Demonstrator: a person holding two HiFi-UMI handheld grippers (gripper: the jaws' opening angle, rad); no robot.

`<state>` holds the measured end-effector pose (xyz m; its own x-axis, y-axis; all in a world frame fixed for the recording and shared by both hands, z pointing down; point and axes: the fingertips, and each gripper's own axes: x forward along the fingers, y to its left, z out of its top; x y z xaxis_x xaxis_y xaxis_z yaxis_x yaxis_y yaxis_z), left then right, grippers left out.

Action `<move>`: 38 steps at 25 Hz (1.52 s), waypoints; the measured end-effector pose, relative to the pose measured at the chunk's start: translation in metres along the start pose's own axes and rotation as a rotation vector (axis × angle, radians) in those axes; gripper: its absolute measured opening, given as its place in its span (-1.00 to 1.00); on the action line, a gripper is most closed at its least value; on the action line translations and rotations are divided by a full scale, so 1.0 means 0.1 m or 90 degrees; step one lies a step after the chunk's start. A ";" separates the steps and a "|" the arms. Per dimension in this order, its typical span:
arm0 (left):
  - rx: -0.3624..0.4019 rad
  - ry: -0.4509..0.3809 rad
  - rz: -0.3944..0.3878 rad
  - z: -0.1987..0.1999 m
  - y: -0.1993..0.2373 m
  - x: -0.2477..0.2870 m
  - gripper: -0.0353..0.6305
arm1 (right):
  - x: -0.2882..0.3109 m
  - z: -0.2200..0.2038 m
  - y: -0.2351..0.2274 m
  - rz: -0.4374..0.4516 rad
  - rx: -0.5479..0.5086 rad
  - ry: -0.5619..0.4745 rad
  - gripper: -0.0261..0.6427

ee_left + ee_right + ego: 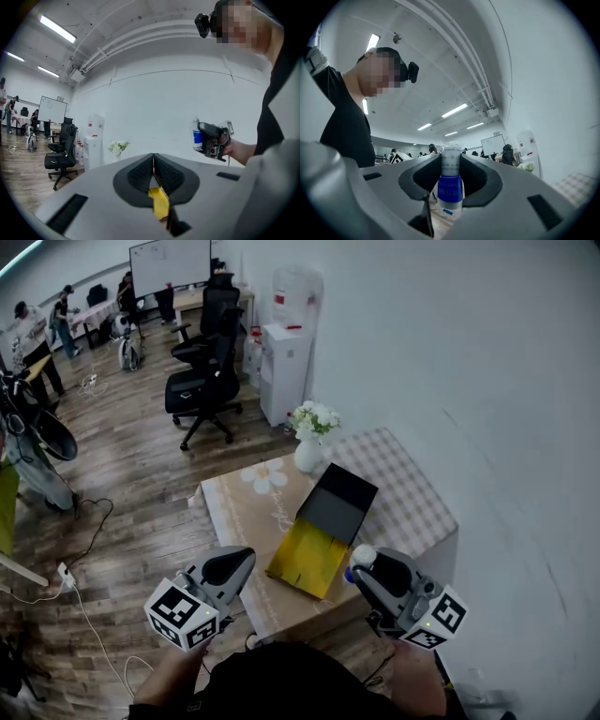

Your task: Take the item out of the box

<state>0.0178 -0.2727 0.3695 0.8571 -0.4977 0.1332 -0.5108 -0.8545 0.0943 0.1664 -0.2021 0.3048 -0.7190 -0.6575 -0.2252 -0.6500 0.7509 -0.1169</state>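
The surface by the right wall carries an open box and vase; chairs stand far left. Left tongs are pressed together; right tongs pinch a bottle.

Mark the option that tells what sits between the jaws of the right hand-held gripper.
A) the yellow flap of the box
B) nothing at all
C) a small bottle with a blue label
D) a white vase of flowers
C: in the right gripper view, the right hand-held gripper has its pads closed on either side of a small bottle with a blue label and a pale top.
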 end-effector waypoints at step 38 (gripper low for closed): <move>0.007 -0.003 0.064 -0.06 0.41 0.27 -0.85 | 0.16 -0.52 -0.54 -0.113 -0.039 0.029 -0.54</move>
<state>0.0202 -0.3201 0.3831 0.8016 -0.5821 0.1361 -0.5939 -0.8015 0.0700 0.1777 -0.2564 0.3577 -0.6008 -0.7829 -0.1617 -0.7806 0.6181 -0.0923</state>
